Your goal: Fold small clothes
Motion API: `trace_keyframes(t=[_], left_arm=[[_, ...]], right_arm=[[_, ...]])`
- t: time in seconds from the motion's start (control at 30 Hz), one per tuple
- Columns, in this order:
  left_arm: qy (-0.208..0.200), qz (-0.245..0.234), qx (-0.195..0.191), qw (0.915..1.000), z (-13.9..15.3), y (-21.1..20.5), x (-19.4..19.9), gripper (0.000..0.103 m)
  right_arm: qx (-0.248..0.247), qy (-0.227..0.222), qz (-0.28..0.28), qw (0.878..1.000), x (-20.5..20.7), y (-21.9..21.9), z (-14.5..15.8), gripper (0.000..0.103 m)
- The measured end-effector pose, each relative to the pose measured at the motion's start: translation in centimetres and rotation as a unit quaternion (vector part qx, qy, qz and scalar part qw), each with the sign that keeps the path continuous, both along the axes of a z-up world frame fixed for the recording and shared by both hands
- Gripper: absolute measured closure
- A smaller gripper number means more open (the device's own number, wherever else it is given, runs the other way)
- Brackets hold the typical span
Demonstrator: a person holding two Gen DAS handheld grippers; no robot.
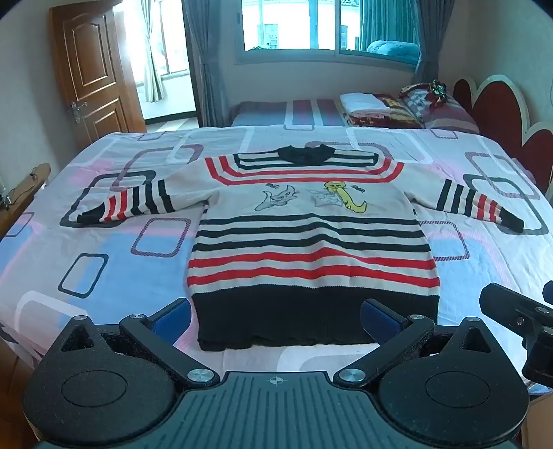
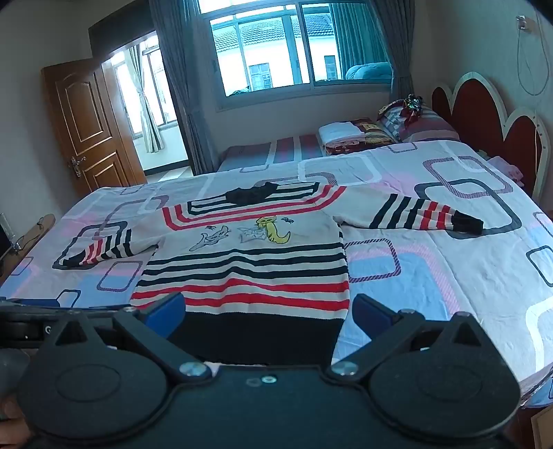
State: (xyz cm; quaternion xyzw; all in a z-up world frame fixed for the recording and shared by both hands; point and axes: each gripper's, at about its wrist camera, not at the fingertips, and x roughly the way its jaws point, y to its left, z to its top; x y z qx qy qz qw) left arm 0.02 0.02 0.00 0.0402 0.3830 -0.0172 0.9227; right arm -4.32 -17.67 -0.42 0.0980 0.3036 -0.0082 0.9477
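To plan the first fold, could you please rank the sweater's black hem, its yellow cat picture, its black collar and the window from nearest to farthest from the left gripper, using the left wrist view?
From the left gripper:
1. Black hem, between the open fingers.
2. Yellow cat picture, mid-chest, slightly right.
3. Black collar, sweater's far end.
4. Window, back wall.

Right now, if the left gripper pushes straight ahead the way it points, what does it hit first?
Probably the striped sweater: its black hem lies between the left gripper's open fingers, just ahead on the bed sheet. Height above the fabric is unclear.
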Motion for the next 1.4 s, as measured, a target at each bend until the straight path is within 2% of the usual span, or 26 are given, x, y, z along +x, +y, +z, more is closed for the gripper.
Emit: trace_keyframes(t=[0.93,1.17,1.4], left_arm=[[0.008,-0.005,0.012,0.9999,-0.62,-0.48,0.57,0.000],[-0.004,-0.004,-0.001,1.0000,-0.52,-0.53,0.50,0.000],[0.005,-0.004,-0.001,1.0000,-0.49,-0.52,0.57,0.000]], right_arm=[[0.002,0.004,-0.002,1.000,0.19,-0.18,-0.66,0.001],[0.002,0.004,-0.002,1.000,0.22,-0.20,-0.66,0.001],[0.002,0.005,-0.002,1.000,0.27,-0.27,-0.65,0.001]])
